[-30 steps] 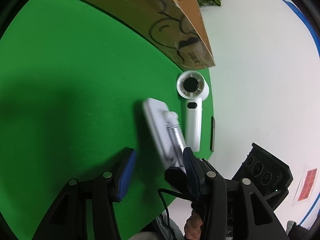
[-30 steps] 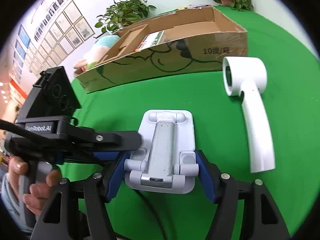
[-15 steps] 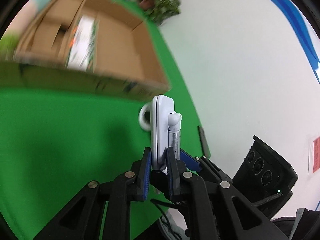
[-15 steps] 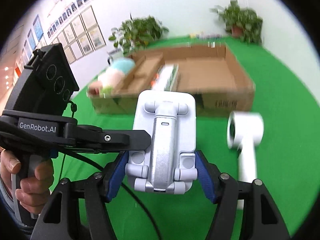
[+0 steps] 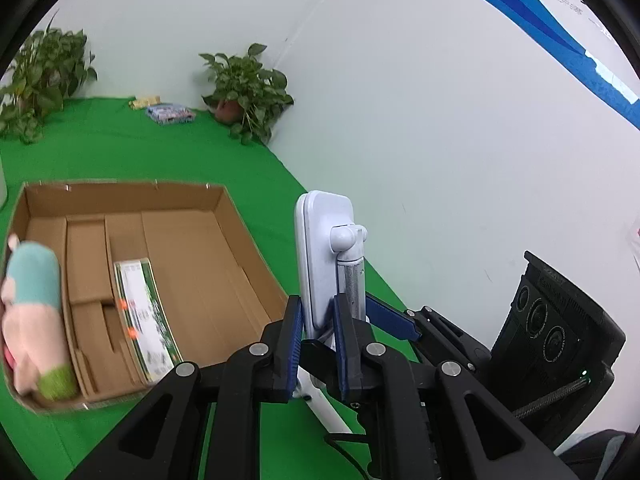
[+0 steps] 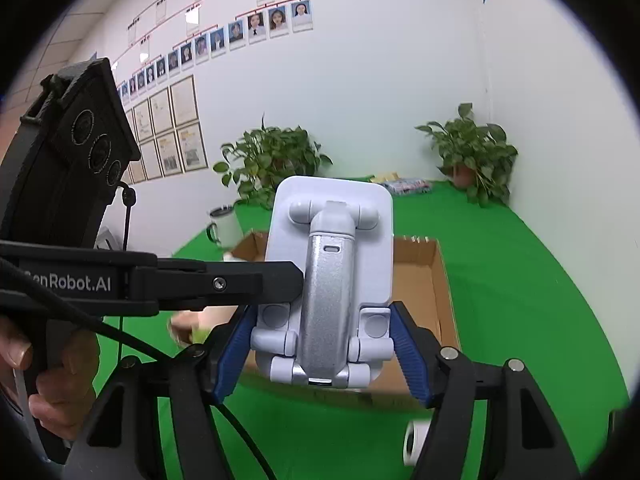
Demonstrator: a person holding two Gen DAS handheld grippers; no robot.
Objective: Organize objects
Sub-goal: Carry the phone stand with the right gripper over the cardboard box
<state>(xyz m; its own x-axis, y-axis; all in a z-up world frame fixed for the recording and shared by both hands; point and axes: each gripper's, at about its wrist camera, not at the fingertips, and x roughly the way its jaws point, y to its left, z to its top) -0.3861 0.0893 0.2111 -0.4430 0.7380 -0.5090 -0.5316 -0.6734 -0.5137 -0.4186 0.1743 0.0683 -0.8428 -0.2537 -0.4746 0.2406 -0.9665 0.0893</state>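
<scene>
Left wrist view first: off to the left tool's left sits the cardboard box (image 5: 192, 276) on the green table (image 5: 132, 148), open-topped, with a plush toy (image 5: 32, 316) lying against its far-left wall and a flat printed packet (image 5: 144, 312) leaning beside a divider, so the roomier right-hand bay looks free for whatever comes next. Straight ahead, the left tool (image 5: 316, 344) is clenched edge-on across the thin white plate of the phone stand (image 5: 324, 256), which stands upright, lifted clear of the table. Its jaws have just been closing, with the plate between them. Just right of it the right tool's blue pad reaches in from the side.

Right wrist view: the left tool's black arm comes in from the left to meet the stand (image 6: 332, 280), and the right tool (image 6: 324, 352) grasps the stand's hinged foot across its width. Two grips at right angles probably keep the folding piece from swinging. Beyond it lies the box, likely the destination
</scene>
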